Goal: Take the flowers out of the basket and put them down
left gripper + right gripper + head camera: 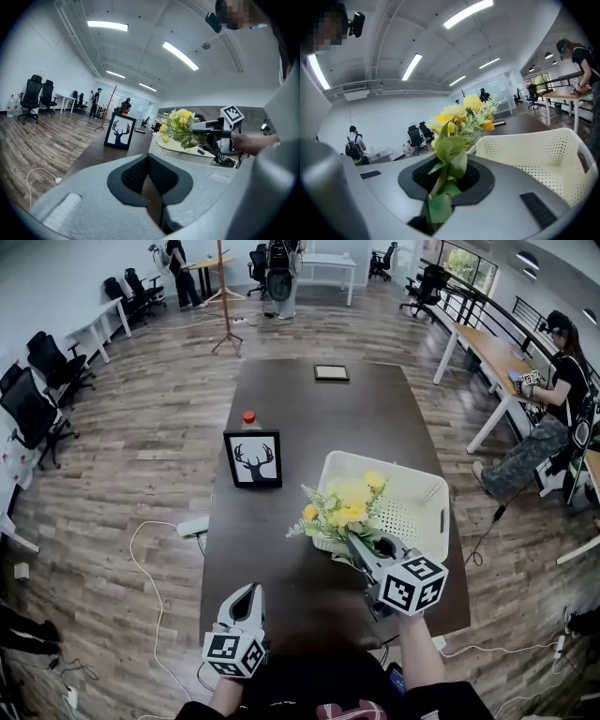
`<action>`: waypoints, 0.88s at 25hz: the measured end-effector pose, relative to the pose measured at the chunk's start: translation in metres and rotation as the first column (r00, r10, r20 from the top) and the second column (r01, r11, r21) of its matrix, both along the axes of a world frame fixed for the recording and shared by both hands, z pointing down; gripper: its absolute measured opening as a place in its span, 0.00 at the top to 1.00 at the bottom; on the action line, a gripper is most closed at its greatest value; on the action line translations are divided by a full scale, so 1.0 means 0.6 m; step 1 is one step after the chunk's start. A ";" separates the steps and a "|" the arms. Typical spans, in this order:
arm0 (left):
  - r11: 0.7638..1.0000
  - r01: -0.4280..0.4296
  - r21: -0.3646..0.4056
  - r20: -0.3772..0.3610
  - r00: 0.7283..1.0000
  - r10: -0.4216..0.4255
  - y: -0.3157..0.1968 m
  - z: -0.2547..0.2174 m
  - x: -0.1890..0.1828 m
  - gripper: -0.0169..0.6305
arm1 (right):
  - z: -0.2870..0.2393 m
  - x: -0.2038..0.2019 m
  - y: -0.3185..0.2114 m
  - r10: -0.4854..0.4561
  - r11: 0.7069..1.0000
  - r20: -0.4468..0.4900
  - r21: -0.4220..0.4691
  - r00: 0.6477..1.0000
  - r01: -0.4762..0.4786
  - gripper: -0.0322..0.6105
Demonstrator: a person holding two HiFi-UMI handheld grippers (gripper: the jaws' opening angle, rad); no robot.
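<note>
**Bouquet in my right gripper, at the basket's rim**

My right gripper (354,542) is clamped on the green stem of the yellow artificial flowers (342,507). In the right gripper view the stem and its leaves run straight up between the two jaws, which pinch it low down. The blooms (459,117) fan out just ahead of the tips. The bunch sits over the near-left rim of the white perforated basket (422,486), half above the basket and half above the dark table (281,559). The rest of the basket lies ahead and to the right of this gripper.

My left gripper (248,594) is well off to the left of the right one, over the table's near edge, with its jaws pressed together and nothing between them. The flowers are ahead and to the right of it (the left gripper view shows them above the basket's rim). A framed deer picture (253,458) stands further ahead of it, with a red-capped bottle (248,418) just behind the frame.
</note>
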State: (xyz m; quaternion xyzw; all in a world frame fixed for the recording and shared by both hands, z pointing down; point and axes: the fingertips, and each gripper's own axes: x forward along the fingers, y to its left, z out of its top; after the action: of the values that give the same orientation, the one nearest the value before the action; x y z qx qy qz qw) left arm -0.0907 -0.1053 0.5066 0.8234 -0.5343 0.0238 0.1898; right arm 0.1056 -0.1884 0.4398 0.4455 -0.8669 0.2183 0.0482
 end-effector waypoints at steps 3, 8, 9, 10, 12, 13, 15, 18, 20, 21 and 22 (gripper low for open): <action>1.000 0.007 0.002 0.001 1.000 -0.007 0.000 -0.002 -0.010 0.96 | 0.005 -0.022 0.007 -0.025 1.000 -0.006 0.002 1.000 0.025 0.83; 1.000 0.021 0.001 0.004 1.000 -0.021 0.001 0.000 -0.022 0.96 | 0.017 -0.052 0.018 -0.064 0.998 -0.008 -0.006 0.998 0.064 0.83; 1.000 0.022 0.000 0.004 1.000 -0.022 0.002 -0.001 -0.025 0.96 | 0.022 -0.059 0.021 -0.075 0.997 -0.021 -0.012 0.997 0.075 0.83; 1.000 0.023 -0.001 0.005 1.000 -0.023 0.002 -0.002 -0.028 0.96 | 0.027 -0.067 0.023 -0.087 0.996 -0.036 -0.019 0.996 0.086 0.83; 1.000 0.025 -0.002 0.005 1.000 -0.025 0.004 -0.002 -0.034 0.96 | 0.037 -0.082 0.028 -0.108 0.994 -0.049 -0.030 0.993 0.107 0.83; 1.000 0.026 -0.003 0.005 1.000 -0.026 0.004 -0.001 -0.036 0.96 | 0.041 -0.089 0.031 -0.115 0.993 -0.045 -0.034 0.992 0.114 0.83; 1.000 0.029 -0.006 0.000 1.000 -0.029 0.006 0.001 -0.041 0.96 | 0.049 -0.102 0.035 -0.124 0.991 -0.036 -0.043 0.992 0.123 0.83; 0.999 0.033 -0.010 -0.009 0.999 -0.034 0.007 0.002 -0.046 0.96 | 0.065 -0.120 0.044 -0.138 0.989 -0.044 -0.067 0.989 0.135 0.83; 0.999 0.032 -0.009 -0.012 0.999 -0.032 0.007 0.003 -0.046 0.96 | 0.075 -0.131 0.050 -0.149 0.986 -0.041 -0.080 0.988 0.145 0.83; 1.000 0.030 -0.009 -0.012 0.999 -0.030 0.006 0.003 -0.045 0.96 | 0.080 -0.135 0.053 -0.153 0.985 -0.037 -0.086 0.987 0.150 0.83; 1.000 0.029 -0.008 -0.012 0.999 -0.029 0.006 0.004 -0.045 0.96 | 0.085 -0.140 0.055 -0.158 0.984 -0.034 -0.092 0.987 0.154 0.83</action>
State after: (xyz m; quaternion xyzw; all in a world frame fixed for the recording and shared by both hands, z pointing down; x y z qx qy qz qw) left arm -0.1176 -0.1016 0.5087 0.8149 -0.5449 0.0180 0.1968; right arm 0.0216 -0.1554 0.4909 0.3781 -0.8874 0.2429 0.1028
